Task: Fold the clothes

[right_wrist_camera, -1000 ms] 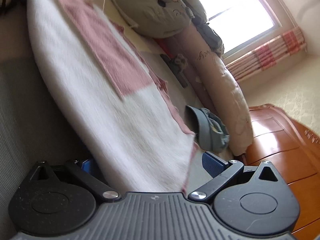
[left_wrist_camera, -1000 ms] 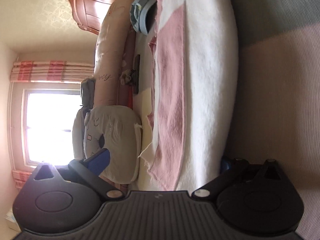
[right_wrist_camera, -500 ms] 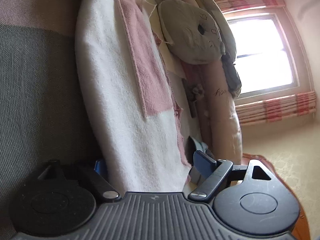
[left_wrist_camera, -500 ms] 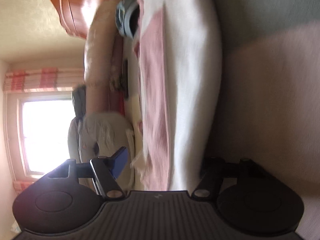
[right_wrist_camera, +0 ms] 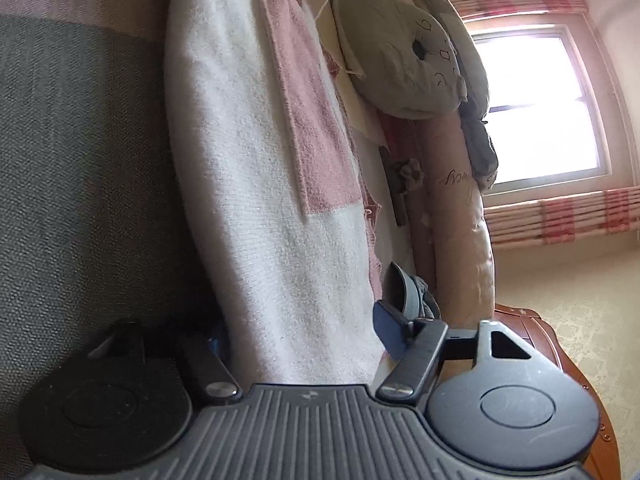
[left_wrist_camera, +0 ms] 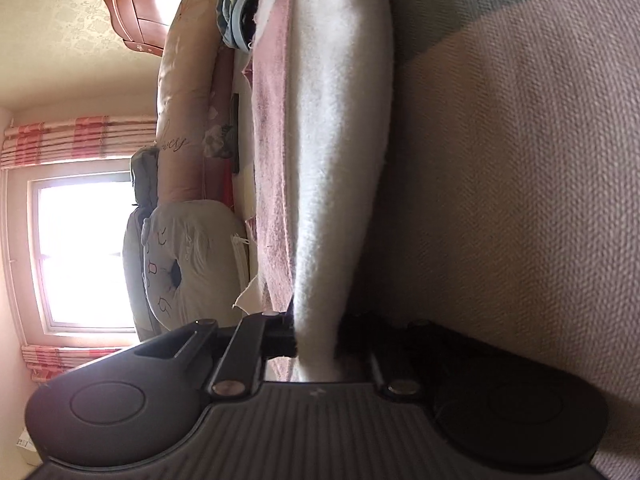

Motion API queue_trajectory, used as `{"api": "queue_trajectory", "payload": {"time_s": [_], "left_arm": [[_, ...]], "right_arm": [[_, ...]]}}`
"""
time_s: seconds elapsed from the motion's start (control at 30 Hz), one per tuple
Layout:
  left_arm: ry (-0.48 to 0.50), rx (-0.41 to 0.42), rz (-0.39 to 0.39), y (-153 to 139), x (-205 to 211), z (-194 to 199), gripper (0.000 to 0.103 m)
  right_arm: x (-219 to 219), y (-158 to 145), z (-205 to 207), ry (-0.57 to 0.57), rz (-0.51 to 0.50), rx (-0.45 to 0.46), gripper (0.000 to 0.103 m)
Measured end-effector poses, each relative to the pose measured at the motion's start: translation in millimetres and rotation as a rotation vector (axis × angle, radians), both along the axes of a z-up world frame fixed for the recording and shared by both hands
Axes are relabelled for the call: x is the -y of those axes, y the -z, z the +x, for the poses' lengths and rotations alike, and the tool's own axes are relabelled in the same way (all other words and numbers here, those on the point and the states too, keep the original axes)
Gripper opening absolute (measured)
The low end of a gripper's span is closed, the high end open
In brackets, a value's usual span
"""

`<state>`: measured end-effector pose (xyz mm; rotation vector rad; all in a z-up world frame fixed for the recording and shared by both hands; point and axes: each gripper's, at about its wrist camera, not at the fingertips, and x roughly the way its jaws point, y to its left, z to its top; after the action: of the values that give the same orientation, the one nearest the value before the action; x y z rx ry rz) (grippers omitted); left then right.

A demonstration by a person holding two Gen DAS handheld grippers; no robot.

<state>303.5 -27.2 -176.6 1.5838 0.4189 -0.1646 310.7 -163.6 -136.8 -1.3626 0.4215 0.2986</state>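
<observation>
Garment (left_wrist_camera: 336, 152) edge is pinched tight in your left gripper (left_wrist_camera: 316, 340), while your right gripper (right_wrist_camera: 304, 340), jaws just closing, straddles its other end.

A bed covered in a woven grey and pink-beige spread (left_wrist_camera: 520, 160) carries a white and pink towel (right_wrist_camera: 260, 200). Beside it lie a grey cat-face cushion (right_wrist_camera: 400, 60), a long pink bolster (left_wrist_camera: 184, 100) and a blue-grey cap (left_wrist_camera: 234, 16).

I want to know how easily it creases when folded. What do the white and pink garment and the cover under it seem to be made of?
The garment looks like soft brushed knit, maybe wool or fleece: matte, with a fuzzy nap and fine ribbing. The pink panel seems the same cloth. The cover looks like coarser woven fabric, matte with a visible weave, in grey and pinkish bands.
</observation>
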Motion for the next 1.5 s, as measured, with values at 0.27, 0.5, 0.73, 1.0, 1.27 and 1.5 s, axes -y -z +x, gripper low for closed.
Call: {"api": "queue_trajectory", "payload": {"time_s": [0.27, 0.5, 0.73, 1.0, 1.27, 1.5], "left_arm": [[0.006, 0.003, -0.021, 1.1, -4.1, -1.7, 0.005], [0.025, -0.036, -0.060, -9.9, -9.7, -1.0, 0.009], [0.053, 0.011, -0.084, -41.5, -15.8, -4.1, 0.010], [0.078, -0.006, -0.071, -68.9, -23.7, -41.6, 0.009], [0.093, -0.074, -0.060, -79.4, -37.0, -125.1, 0.010], [0.089, -0.082, -0.053, -79.4, -41.1, -183.5, 0.010]], "right_arm": [[-3.7, 14.8, -10.6, -0.034, -0.030, -0.037, 0.018], [-1.7, 7.6, -7.9, -0.039, -0.011, -0.057, 0.015], [0.6, -20.8, -10.9, -0.034, 0.038, -0.052, 0.013], [0.3, -61.5, -43.2, -0.037, 0.117, -0.086, 0.012], [-0.9, -83.0, -128.2, -0.072, 0.118, -0.201, 0.012], [-5.7, -85.4, -193.0, -0.086, 0.116, -0.245, 0.012]]}}
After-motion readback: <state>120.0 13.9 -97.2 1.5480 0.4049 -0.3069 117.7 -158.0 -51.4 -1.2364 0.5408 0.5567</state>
